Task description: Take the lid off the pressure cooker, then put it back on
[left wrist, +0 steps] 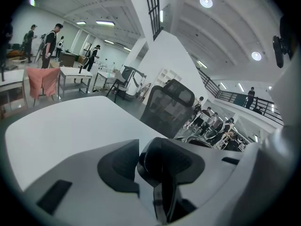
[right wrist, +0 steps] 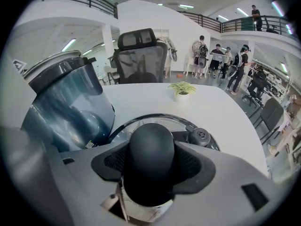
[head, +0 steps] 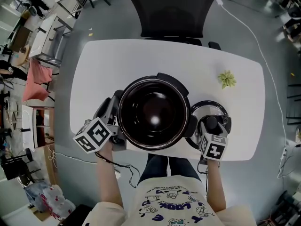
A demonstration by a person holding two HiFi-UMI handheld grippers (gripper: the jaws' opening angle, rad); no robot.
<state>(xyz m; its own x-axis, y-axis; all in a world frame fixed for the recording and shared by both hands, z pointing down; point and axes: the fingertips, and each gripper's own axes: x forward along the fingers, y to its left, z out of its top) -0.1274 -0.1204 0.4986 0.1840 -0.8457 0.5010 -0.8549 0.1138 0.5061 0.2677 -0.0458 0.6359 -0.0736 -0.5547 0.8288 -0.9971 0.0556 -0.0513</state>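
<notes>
Right gripper (right wrist: 152, 166) clasps domed matte knob (right wrist: 151, 142) of lid (head: 210, 107) beside glossy round cooker (head: 135, 94)

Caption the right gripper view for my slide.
Right gripper clamps the knob of the lid, resting beside the open cooker.

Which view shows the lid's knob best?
The right gripper view: the knob fills the centre, clamped in the right gripper's jaws, with the lid beneath it. The head view shows it small, from above, partly hidden by that gripper. The left gripper view misses it.
</notes>
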